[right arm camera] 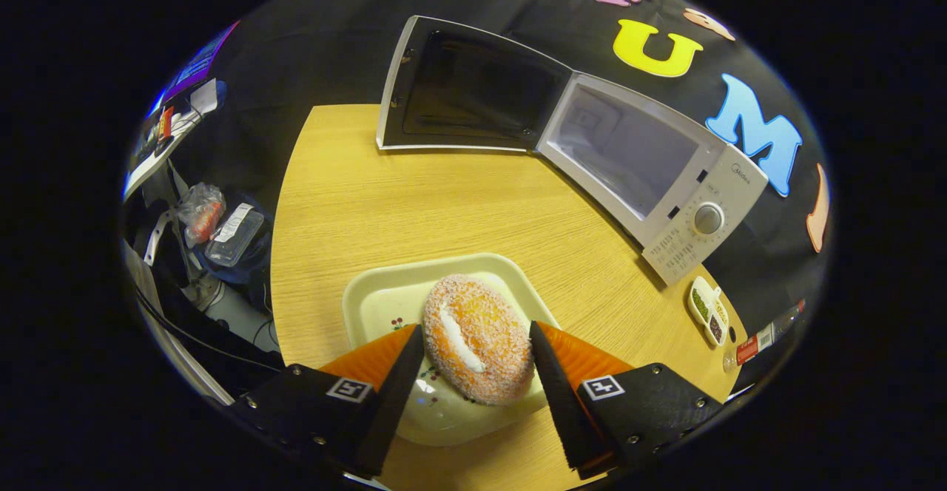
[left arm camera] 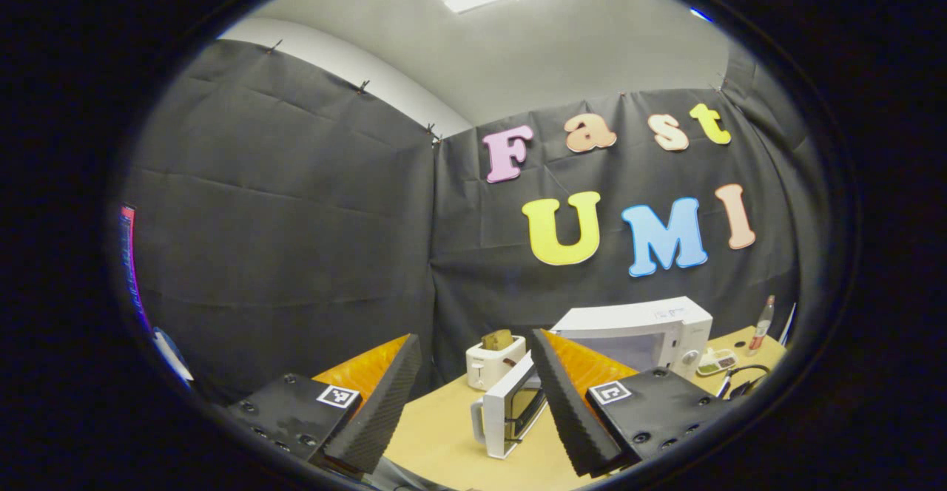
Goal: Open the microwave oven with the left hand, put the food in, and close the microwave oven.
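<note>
- The right gripper (right arm camera: 477,373) hangs low over a pale square plate (right arm camera: 377,302) with a small flower print, its fingers straddling a sugar-crusted orange bun with a white cream stripe (right arm camera: 479,336); the fingers sit right at the bun's two sides, but I cannot tell whether they press on it.
- The plate rests on a light wood-grain tabletop (right arm camera: 414,195).
- Farther back on the tabletop stands a white microwave oven (right arm camera: 666,173), its dark-windowed door (right arm camera: 473,88) swung wide open and its cavity bare.
- Beside the microwave's dial end lies a small white divided dish (right arm camera: 709,313).
- The left gripper (left arm camera: 473,395) is spread apart and holds nothing, raised above the table.
- Beyond it in the left gripper view stand a white toaster (left arm camera: 494,361) and black cloth booth walls (left arm camera: 296,217) under a grey ceiling.
</note>
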Motion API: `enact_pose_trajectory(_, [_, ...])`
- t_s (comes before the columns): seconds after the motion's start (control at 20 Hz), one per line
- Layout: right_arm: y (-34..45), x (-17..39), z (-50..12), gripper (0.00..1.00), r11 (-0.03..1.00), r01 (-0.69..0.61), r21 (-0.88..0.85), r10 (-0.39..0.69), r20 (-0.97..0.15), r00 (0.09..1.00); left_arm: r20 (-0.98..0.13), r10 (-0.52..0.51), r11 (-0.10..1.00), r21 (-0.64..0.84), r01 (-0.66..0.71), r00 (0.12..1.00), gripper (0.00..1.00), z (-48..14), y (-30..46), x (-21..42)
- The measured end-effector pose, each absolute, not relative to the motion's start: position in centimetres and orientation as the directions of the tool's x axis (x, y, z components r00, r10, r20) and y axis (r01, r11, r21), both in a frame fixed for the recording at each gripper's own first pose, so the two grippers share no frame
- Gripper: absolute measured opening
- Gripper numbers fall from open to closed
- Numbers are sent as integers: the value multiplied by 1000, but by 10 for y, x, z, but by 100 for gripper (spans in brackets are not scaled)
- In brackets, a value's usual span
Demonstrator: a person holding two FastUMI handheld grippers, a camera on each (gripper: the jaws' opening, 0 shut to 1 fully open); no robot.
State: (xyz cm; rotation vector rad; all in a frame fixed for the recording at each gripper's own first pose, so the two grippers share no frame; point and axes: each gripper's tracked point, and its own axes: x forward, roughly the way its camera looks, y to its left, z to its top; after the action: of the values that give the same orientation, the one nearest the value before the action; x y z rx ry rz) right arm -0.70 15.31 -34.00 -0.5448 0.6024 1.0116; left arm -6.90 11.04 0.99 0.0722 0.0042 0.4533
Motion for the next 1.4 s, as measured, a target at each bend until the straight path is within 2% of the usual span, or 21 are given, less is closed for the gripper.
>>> enact_pose_trajectory(0.1, [154, -7, -338, 77, 436, -891, -129, 612, -683, 398, 15, 438, 896, 75, -438, 899, 97, 11, 105, -68])
enact_pose_trajectory(0.5, [156, 24, -280, 77, 479, -841, -253, 624, -575, 529, 35, 435, 899, 36, -436, 900, 97, 10, 115, -56])
enact_pose_trajectory(1.0, [201, 98, -208, 77, 536, -759, -370, 612, -449, 651, 41, 414, 910, 4, -415, 909, 97, 0, 160, -12])
enact_pose_trajectory(1.4, [252, 154, -176, 77, 530, -721, -447, 621, -375, 689, 62, 420, 907, 1, -421, 906, 96, -3, 201, 12])
